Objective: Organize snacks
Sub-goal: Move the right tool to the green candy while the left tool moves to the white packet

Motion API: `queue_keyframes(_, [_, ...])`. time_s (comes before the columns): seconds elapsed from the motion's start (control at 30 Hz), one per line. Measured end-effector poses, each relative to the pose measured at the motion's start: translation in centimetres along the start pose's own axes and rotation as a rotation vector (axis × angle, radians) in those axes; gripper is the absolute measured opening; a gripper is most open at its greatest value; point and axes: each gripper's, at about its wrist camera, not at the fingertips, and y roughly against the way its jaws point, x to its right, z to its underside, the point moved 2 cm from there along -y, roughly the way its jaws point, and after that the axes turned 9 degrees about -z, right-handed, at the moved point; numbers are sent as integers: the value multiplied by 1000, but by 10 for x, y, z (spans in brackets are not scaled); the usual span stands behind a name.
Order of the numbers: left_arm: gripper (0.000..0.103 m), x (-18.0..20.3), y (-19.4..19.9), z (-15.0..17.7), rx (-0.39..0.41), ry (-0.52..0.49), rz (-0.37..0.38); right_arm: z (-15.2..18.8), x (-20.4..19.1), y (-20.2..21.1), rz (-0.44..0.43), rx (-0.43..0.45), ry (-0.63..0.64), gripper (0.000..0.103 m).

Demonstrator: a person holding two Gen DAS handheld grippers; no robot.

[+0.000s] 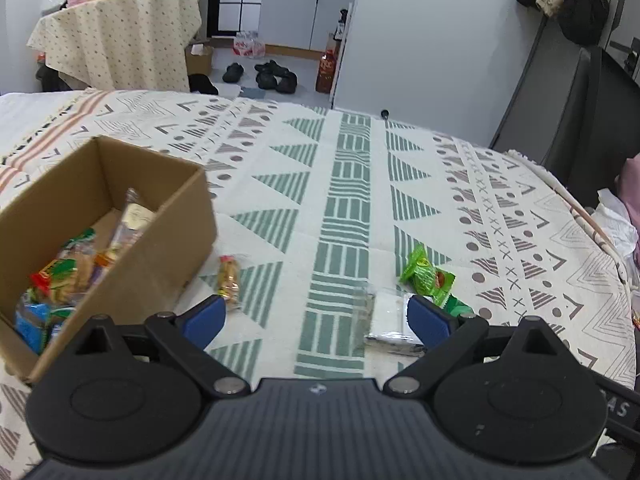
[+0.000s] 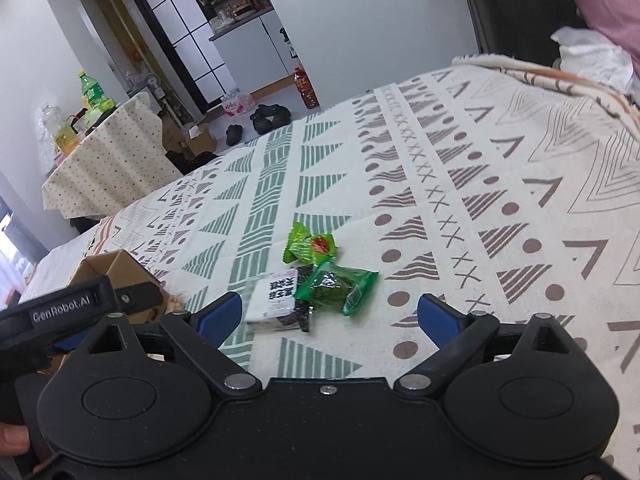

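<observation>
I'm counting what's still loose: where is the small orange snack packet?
In the left wrist view the orange snack packet lies on the patterned cloth just right of the cardboard box, beyond the left gripper's left fingertip.

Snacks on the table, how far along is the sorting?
Done: several snacks already lie in the box. In hand: nothing; the left gripper and right gripper are both open and empty. Left: an orange packet beside the box, two green packets, and a white pack.
</observation>
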Motion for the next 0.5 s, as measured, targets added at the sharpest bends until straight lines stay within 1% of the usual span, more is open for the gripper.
queue_keyframes(0.27, [97,20,-20,1,-11,-25,4,-2,24,-30,-39,-35,-54,77])
queue_keyframes(0.33, [97,22,-26,1,-23,-18,2,-2,29,-38,-56,-49,-84,75])
queue_keyframes(0.5, [97,29,-41,-1,-28,-3,-1,-6,34,-54,-94,-54,-118,74])
